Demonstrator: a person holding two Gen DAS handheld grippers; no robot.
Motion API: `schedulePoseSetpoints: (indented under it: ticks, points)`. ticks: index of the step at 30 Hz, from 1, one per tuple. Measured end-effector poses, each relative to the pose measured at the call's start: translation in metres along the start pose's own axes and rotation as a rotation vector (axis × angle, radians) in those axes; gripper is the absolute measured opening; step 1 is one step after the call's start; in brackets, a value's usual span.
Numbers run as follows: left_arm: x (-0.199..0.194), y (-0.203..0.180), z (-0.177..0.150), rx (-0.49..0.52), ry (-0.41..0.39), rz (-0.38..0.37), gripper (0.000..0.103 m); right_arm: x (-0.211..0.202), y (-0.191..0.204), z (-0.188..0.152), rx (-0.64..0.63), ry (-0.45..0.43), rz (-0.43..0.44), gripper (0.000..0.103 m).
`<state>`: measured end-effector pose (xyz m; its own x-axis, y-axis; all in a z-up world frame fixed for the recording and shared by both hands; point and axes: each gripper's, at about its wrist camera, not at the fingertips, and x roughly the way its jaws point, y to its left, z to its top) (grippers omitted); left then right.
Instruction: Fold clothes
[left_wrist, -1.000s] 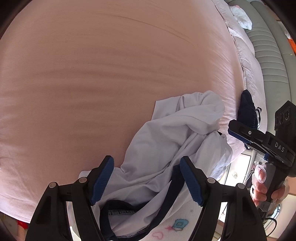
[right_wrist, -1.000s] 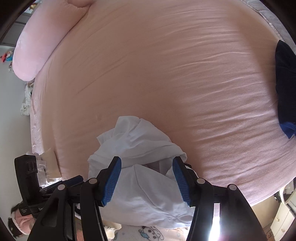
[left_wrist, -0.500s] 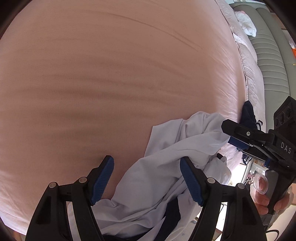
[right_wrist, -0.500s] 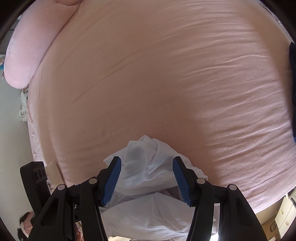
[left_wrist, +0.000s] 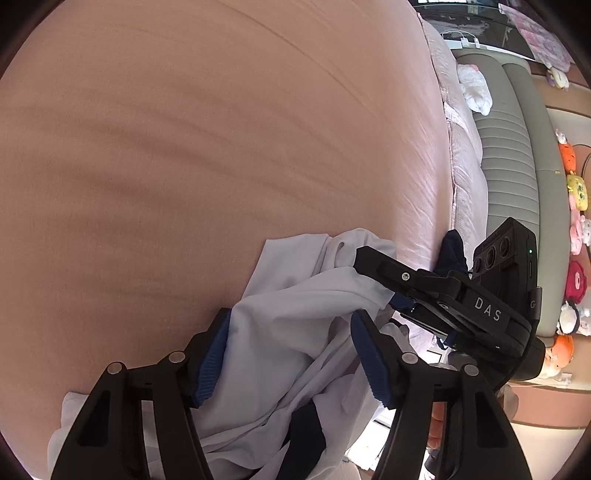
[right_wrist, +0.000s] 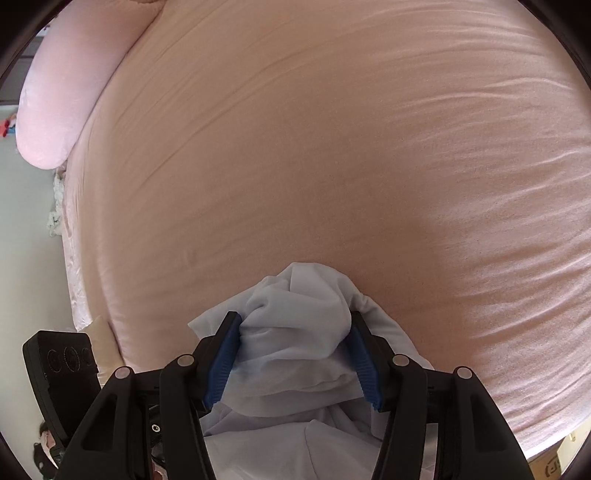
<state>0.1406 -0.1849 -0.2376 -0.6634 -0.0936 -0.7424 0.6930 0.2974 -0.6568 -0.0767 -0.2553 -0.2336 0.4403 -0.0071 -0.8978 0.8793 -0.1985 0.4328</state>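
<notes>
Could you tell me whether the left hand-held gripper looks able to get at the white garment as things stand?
Probably yes: the left hand-held gripper already straddles the white garment on the pink bed; its jaws have just been closing, and nothing blocks it.

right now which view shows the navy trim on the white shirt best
The left wrist view: the white shirt shows its navy trim near the bottom edge. The right wrist view shows only plain white folds bunched between the right claw pads.

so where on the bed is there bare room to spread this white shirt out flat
The pink sheet is bare from the crumpled white shirt up to the pink pillow. It is crowded at the near edge, where both tongs straddle the shirt, and by the dark garment at the bed's side.
</notes>
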Motion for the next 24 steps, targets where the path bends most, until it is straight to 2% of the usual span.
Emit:
schedulePoseSetpoints:
  ticks: [2, 5, 9, 11, 12, 14, 15, 17, 20, 21, 24]
  points:
    - [0.000, 0.005, 0.000, -0.032, 0.001, -0.031, 0.059, -0.002, -0.002, -0.004, -0.011, -0.013, 0.000, 0.043]
    - [-0.004, 0.010, -0.005, -0.045, -0.026, -0.043, 0.056, -0.004, -0.002, -0.013, -0.034, -0.046, -0.007, 0.033]
    - [-0.007, 0.011, -0.012, -0.032, -0.061, -0.038, 0.048, -0.008, -0.006, -0.027, -0.034, -0.107, 0.032, 0.028]
    - [-0.009, 0.013, -0.015, -0.026, -0.072, -0.042, 0.041, -0.010, -0.009, -0.032, -0.020, -0.115, 0.080, 0.026]
    - [-0.009, 0.013, -0.017, -0.024, -0.075, -0.048, 0.033, -0.011, -0.010, -0.035, -0.026, -0.109, 0.125, 0.024]
    - [-0.009, 0.014, -0.019, -0.026, -0.083, -0.065, 0.023, -0.011, -0.013, -0.040, -0.025, -0.078, 0.247, 0.020]
    - [-0.009, 0.015, -0.020, -0.029, -0.088, -0.075, 0.022, -0.011, -0.014, -0.043, -0.015, -0.061, 0.303, 0.018]
    - [-0.011, 0.016, -0.022, -0.037, -0.098, -0.096, 0.019, -0.012, -0.013, -0.051, -0.003, -0.060, 0.350, 0.017]
    - [-0.021, 0.020, -0.026, -0.058, -0.114, -0.150, 0.019, -0.011, 0.001, -0.059, -0.033, -0.078, 0.377, 0.015]
    - [-0.026, 0.020, -0.027, -0.062, -0.124, -0.166, 0.019, 0.000, 0.010, -0.050, -0.035, -0.071, 0.401, 0.015]
    - [-0.040, 0.019, -0.027, -0.071, -0.152, -0.210, 0.019, -0.014, 0.015, -0.042, -0.084, -0.077, 0.431, 0.015]
